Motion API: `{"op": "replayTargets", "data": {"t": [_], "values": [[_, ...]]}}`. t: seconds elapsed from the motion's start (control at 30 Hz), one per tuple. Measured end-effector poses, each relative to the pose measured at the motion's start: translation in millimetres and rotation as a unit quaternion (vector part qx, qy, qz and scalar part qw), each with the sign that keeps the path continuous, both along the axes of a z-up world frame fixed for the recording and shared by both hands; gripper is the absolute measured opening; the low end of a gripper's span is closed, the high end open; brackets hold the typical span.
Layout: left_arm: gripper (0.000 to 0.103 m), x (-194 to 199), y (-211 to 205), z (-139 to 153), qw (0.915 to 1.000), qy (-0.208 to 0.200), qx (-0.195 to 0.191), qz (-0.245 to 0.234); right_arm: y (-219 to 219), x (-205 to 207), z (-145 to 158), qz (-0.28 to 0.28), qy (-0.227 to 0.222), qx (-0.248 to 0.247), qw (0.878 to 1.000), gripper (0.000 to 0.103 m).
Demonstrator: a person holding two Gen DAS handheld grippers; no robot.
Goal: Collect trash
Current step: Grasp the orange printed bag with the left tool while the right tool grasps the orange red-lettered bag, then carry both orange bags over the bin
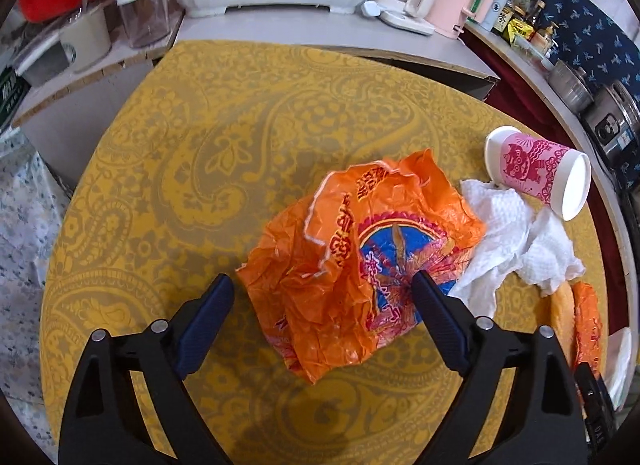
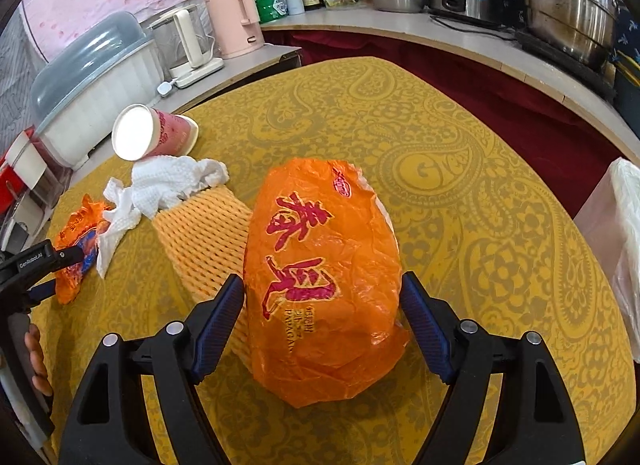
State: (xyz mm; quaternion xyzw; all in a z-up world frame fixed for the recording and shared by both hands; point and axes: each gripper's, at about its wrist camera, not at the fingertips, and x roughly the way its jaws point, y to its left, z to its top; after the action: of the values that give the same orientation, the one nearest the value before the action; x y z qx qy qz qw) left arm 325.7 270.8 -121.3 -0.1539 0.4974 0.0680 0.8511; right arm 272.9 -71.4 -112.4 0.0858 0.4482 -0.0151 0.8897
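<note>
Both the left gripper [image 1: 323, 285] and right gripper [image 2: 323, 293] gape wide, holding nothing, each straddling a light, crinkly, slippery orange wrapper [image 1: 352, 265] [image 2: 322, 281] mid-table [image 1: 200, 145], best pinched at a bunched fold.

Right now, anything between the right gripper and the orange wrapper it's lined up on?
Nothing visible. The right gripper is open with the orange wrapper already between its fingers. The foam net lies against the wrapper's left side, near the left finger, and might get pinched along with it.
</note>
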Motion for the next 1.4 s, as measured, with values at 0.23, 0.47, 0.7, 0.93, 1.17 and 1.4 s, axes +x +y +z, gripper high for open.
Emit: {"op": "replayTargets", "data": {"t": [0.23, 0.47, 0.7, 0.93, 1.17, 1.4], "values": [[0.046, -3, -5, 6, 0.9999, -0.012, -0.001, -0.012, -13, -2, 0, -0.007, -0.001, 0.02, 1.0, 0.046], [0.024, -11, -17, 17, 0.9995, -0.022, -0.004, -0.021, -30, -10, 11, -0.014, -0.012, 0.031, 0.999, 0.028], [0.02, -29, -36, 59, 0.9973, -0.063, -0.014, -0.034, -56, -29, 44, -0.034, -0.05, 0.042, 0.997, 0.026], [0.02, -56, -80, 122, 0.9888, -0.129, -0.023, -0.073, -87, -54, 82, -0.055, -0.097, 0.049, 0.993, 0.026], [0.02, -77, -141, 165, 0.9772, -0.168, -0.025, -0.127, -124, -83, 116, -0.08, -0.14, 0.051, 0.986, 0.026], [0.02, -92, -215, 186, 0.9646, -0.183, -0.023, -0.189, -169, -114, 132, -0.117, -0.165, 0.058, 0.978, 0.026]]}}
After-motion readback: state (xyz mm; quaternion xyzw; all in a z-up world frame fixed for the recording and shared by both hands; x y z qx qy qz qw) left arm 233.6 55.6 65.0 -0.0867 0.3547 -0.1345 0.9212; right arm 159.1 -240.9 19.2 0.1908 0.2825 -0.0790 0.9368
